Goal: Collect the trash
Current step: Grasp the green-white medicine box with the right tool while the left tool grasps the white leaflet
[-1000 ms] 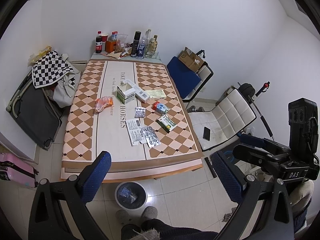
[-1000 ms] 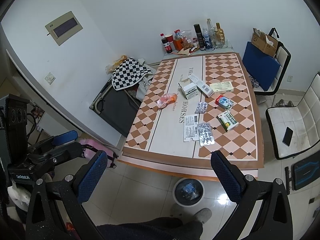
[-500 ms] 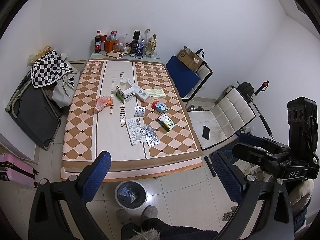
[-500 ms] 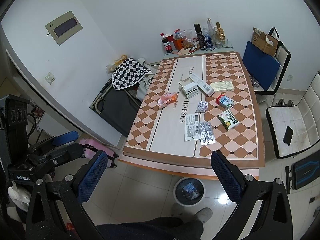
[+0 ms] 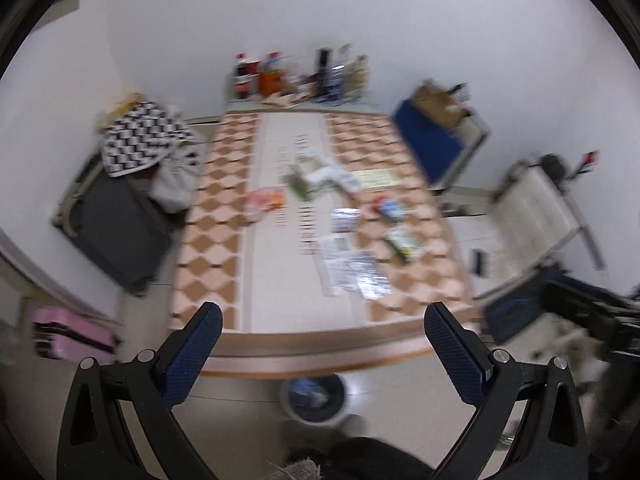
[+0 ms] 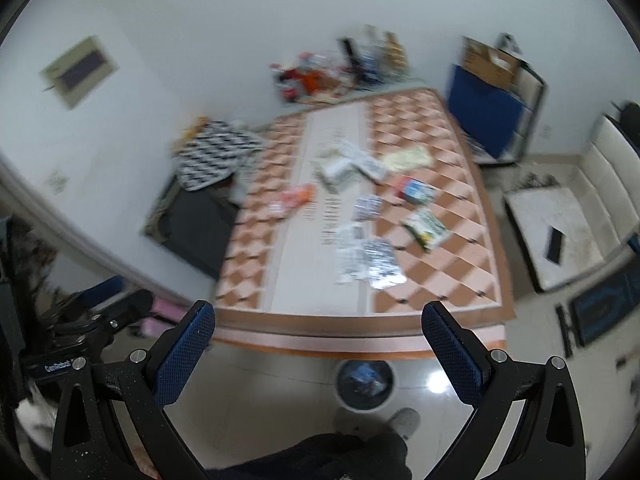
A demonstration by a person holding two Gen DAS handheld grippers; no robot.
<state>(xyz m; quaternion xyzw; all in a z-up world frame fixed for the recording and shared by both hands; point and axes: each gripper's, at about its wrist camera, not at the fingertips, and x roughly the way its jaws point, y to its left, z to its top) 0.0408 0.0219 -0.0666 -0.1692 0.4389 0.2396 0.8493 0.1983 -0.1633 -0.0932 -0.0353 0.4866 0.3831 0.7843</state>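
Both views are motion-blurred. Trash lies on a chequered table (image 5: 208, 264) (image 6: 460, 280): an orange wrapper (image 5: 264, 202) (image 6: 294, 198), white boxes (image 5: 316, 178) (image 6: 344, 166), blister packs (image 5: 370, 276) (image 6: 380, 262), a paper leaflet (image 5: 332, 264), a green box (image 5: 404, 242) (image 6: 426, 230) and a red-blue box (image 5: 388, 208) (image 6: 414, 192). A round bin (image 5: 314, 398) (image 6: 364, 384) stands on the floor at the table's near edge. My left gripper (image 5: 322, 352) and right gripper (image 6: 320, 348) are both open and empty, held high in front of the table.
Bottles (image 5: 304, 76) (image 6: 340, 68) crowd the table's far end. A dark suitcase (image 5: 116, 232) with a chequered cloth (image 5: 136, 140) stands left. White chairs (image 5: 532, 208) (image 6: 560, 220) and a blue chair with a carton (image 6: 488, 100) stand right. A pink case (image 5: 72, 336) lies on the floor.
Both grippers have moved forward toward the table, which now looks larger and closer. The frames have turned blurry with the motion. Both grippers stay open.
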